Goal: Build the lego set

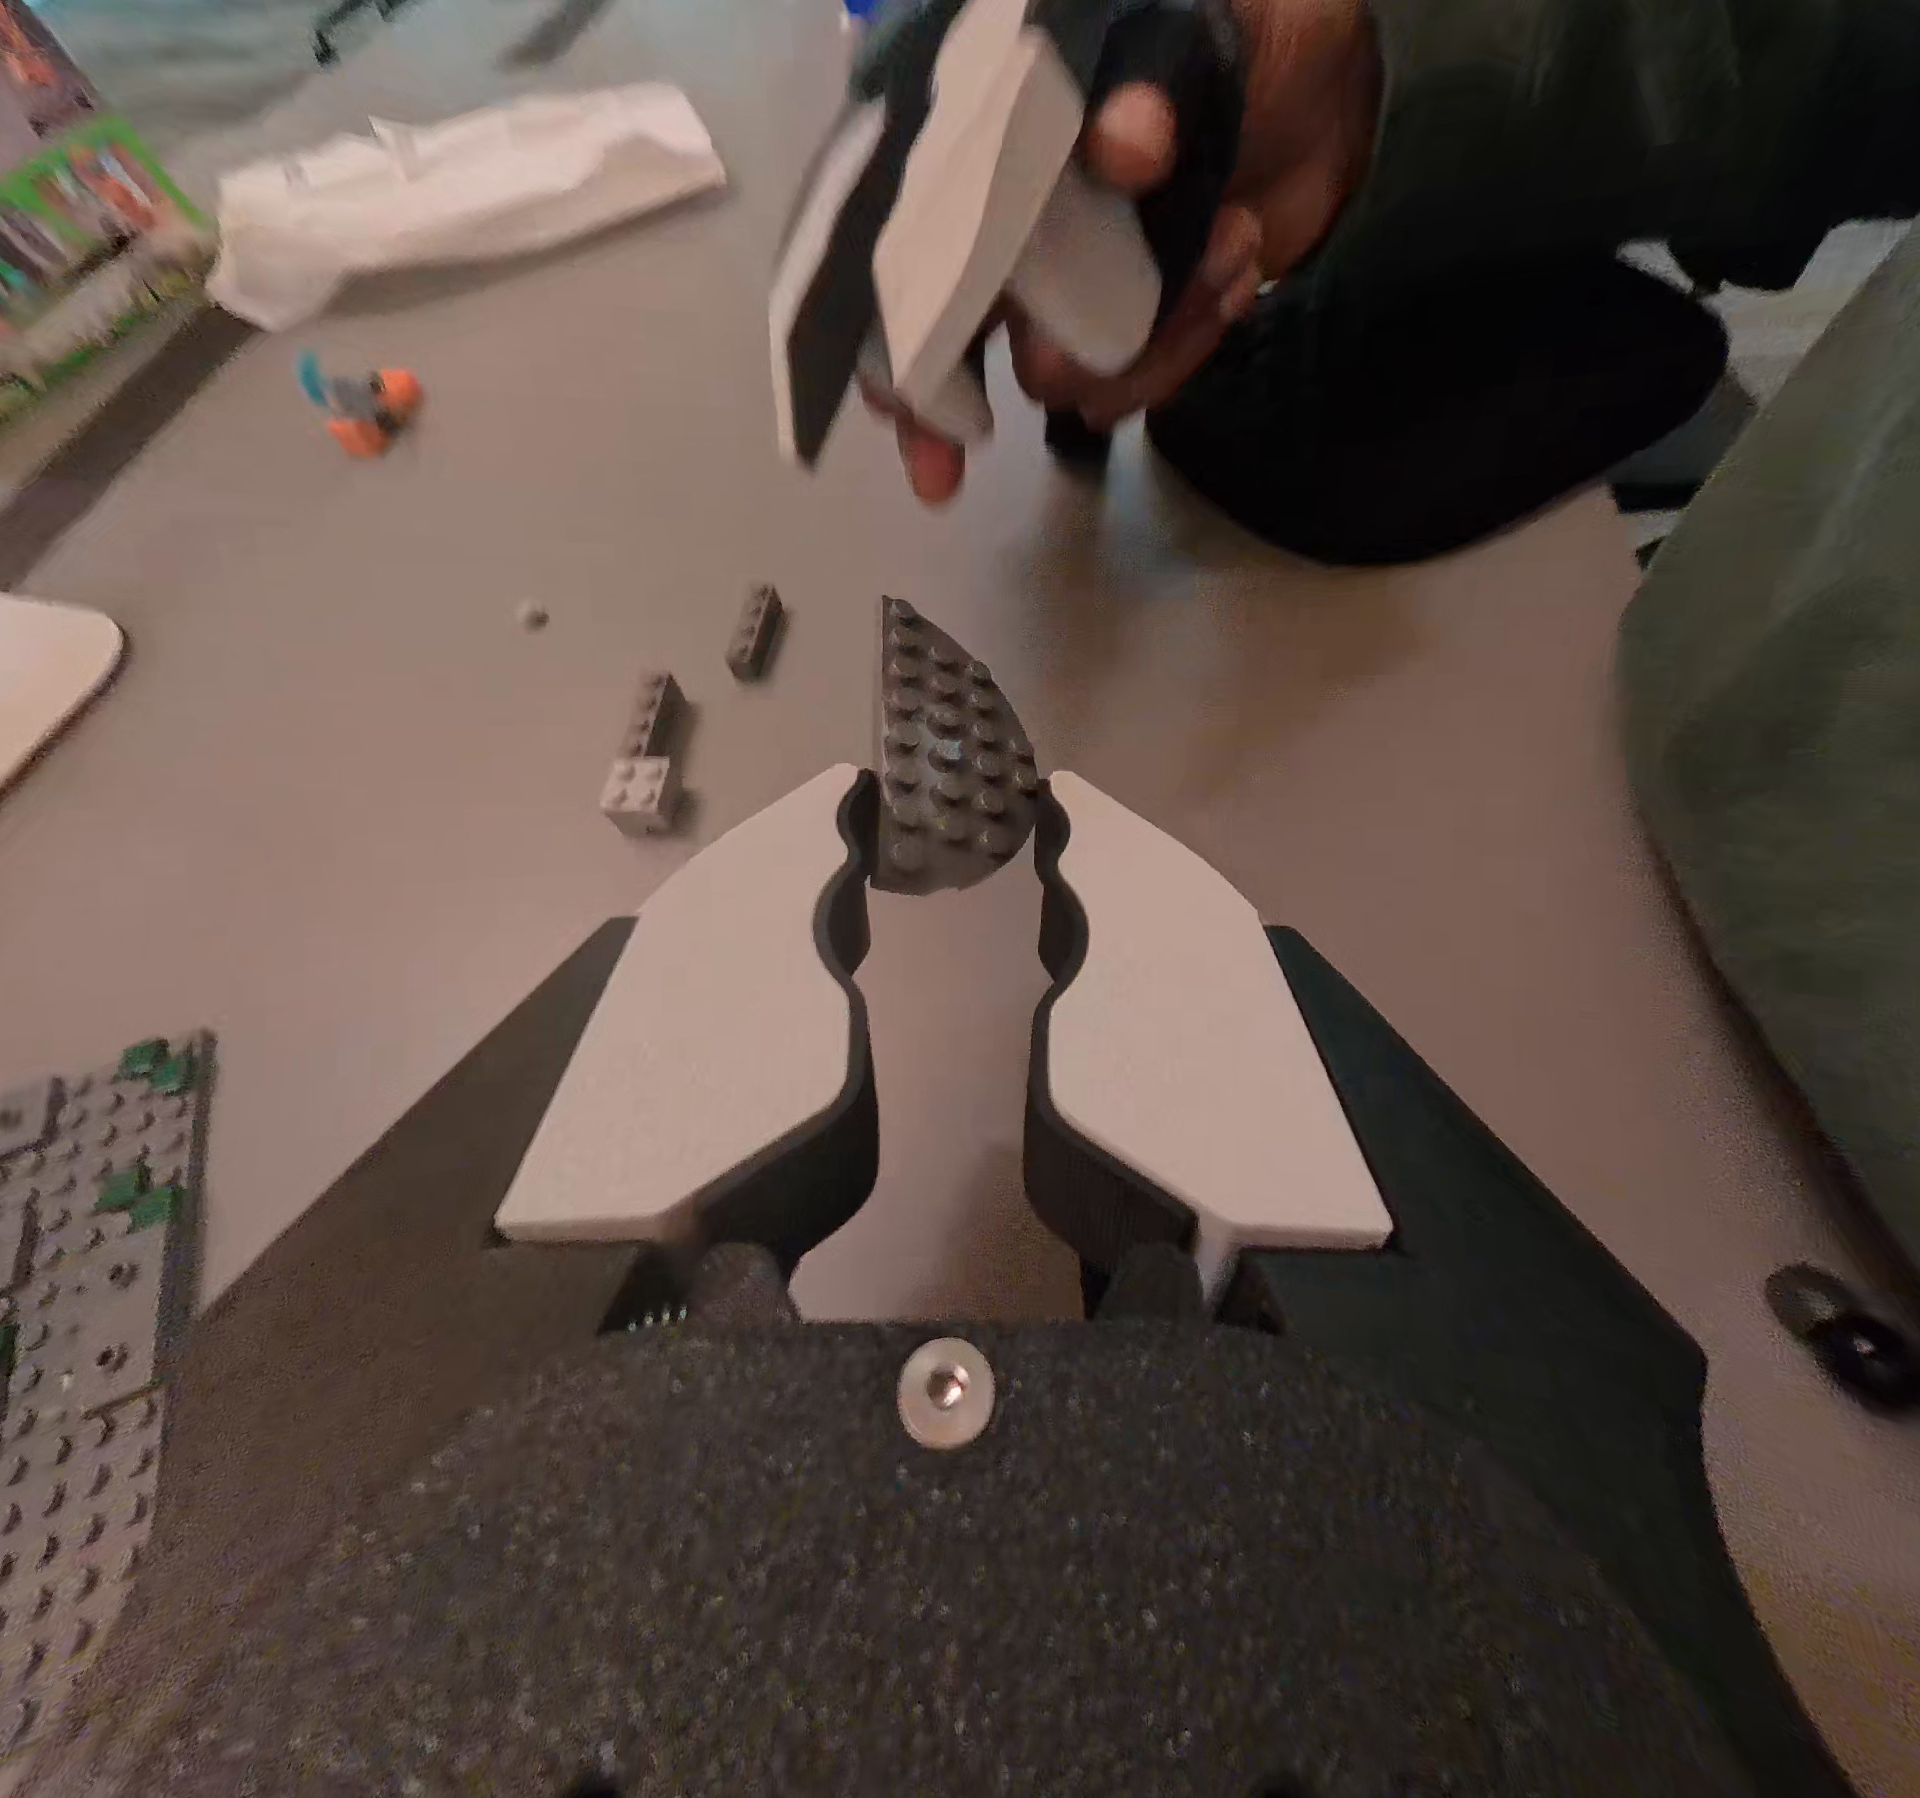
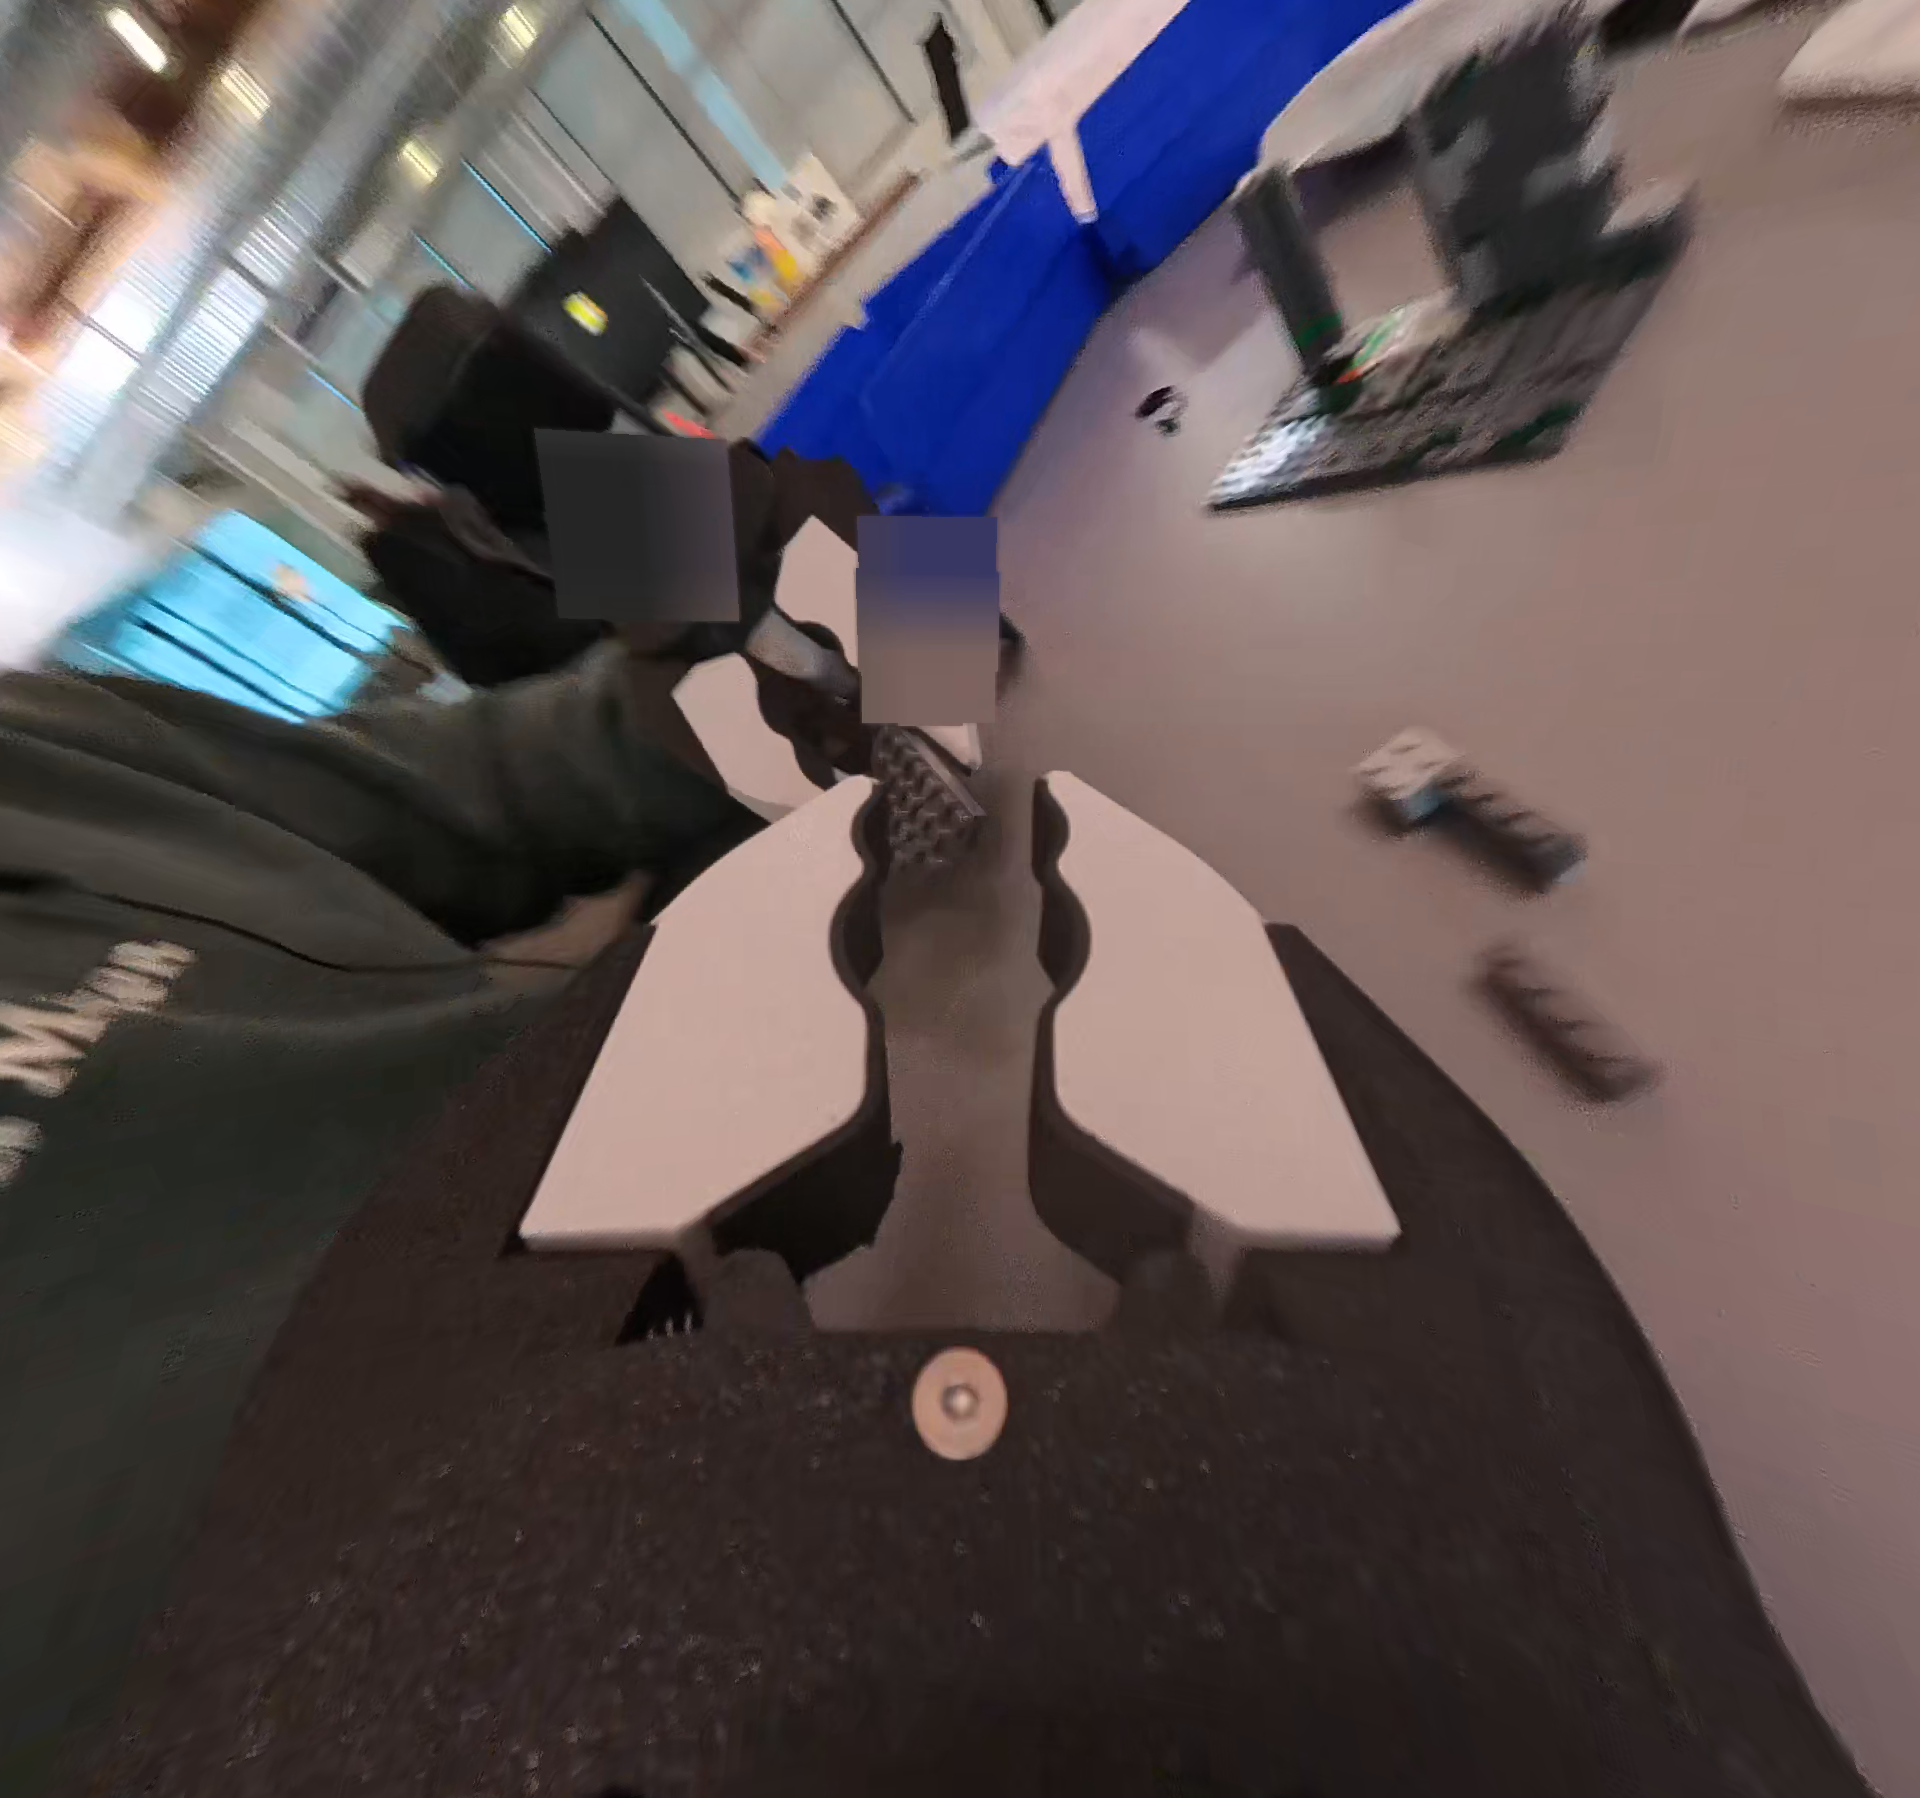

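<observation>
My left gripper (image 1: 954, 787) is shut on a dark grey curved wedge plate (image 1: 951, 751), gripping its wide end with the pointed end facing away, low over the grey table (image 1: 1195, 709). The plate also shows in the right wrist view (image 2: 927, 811), beyond my right gripper's tips. My right gripper (image 2: 956, 792) is open and empty, with a clear gap between the fingers. In the left wrist view it (image 1: 883, 418) hangs above the table beyond the plate, held by a hand. A grey studded baseplate (image 1: 83, 1333) lies at lower left.
Two dark grey bricks (image 1: 755, 631) (image 1: 655, 730), a tiny grey stud (image 1: 532, 616), an orange and teal figure (image 1: 364, 403) and a white bag (image 1: 457, 190) lie on the table. The baseplate's build (image 2: 1455, 377) stands far right. Blurred bricks (image 2: 1455, 803) lie nearer. A person's sleeve (image 2: 364, 813) is at left. Tip to tip, the grippers are about 6 cm apart. From the left gripper's tips to the grey studded baseplate (image 1: 83, 1333) is close to 20 cm. The right camera catches it too, in the right wrist view (image 2: 1362, 439).
</observation>
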Demonstrator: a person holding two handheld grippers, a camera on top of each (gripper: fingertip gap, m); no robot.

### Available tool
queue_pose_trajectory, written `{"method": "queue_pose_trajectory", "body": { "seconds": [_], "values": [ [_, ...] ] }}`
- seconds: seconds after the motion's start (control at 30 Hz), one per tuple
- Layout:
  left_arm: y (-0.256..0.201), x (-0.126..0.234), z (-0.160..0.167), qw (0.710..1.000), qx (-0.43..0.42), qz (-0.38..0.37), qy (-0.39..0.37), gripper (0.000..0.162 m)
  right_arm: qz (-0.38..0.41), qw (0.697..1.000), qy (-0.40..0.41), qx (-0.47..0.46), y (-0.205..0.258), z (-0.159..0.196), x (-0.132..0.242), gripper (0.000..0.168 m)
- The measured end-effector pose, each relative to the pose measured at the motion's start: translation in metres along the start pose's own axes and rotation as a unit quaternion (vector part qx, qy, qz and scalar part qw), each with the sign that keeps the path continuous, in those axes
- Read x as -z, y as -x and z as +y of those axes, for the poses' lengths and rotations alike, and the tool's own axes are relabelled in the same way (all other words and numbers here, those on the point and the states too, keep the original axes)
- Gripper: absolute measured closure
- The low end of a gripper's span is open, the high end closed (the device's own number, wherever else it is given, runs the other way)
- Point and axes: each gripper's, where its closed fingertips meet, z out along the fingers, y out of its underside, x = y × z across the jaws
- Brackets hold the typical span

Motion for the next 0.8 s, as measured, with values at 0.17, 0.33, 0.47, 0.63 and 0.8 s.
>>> {"method": "queue_pose_trajectory", "body": {
  "seconds": [0.17, 0.33, 0.47, 0.63, 0.8],
  "values": [
    [0.011, -0.017, 0.043, 0.994, 0.039, 0.037, 0.092, 0.133, 0.125, 0.977, 0.044, 0.165, -0.036, -0.005, 0.020, 0.143],
    [0.021, -0.027, 0.054, 0.990, 0.041, 0.046, 0.127, 0.133, 0.201, 0.944, 0.106, 0.238, -0.065, 0.013, 0.030, 0.143],
    [0.026, -0.031, 0.054, 0.989, 0.042, 0.054, 0.131, 0.129, 0.202, 0.943, 0.123, 0.235, -0.072, 0.022, 0.029, 0.144],
    [0.029, -0.027, 0.045, 0.993, 0.048, 0.044, 0.103, 0.120, 0.212, 0.940, 0.132, 0.233, -0.081, 0.027, 0.030, 0.146],
    [0.035, -0.019, 0.042, 0.995, 0.060, 0.024, 0.080, 0.122, 0.213, 0.940, 0.135, 0.231, -0.084, 0.029, 0.027, 0.147]
  ]
}}
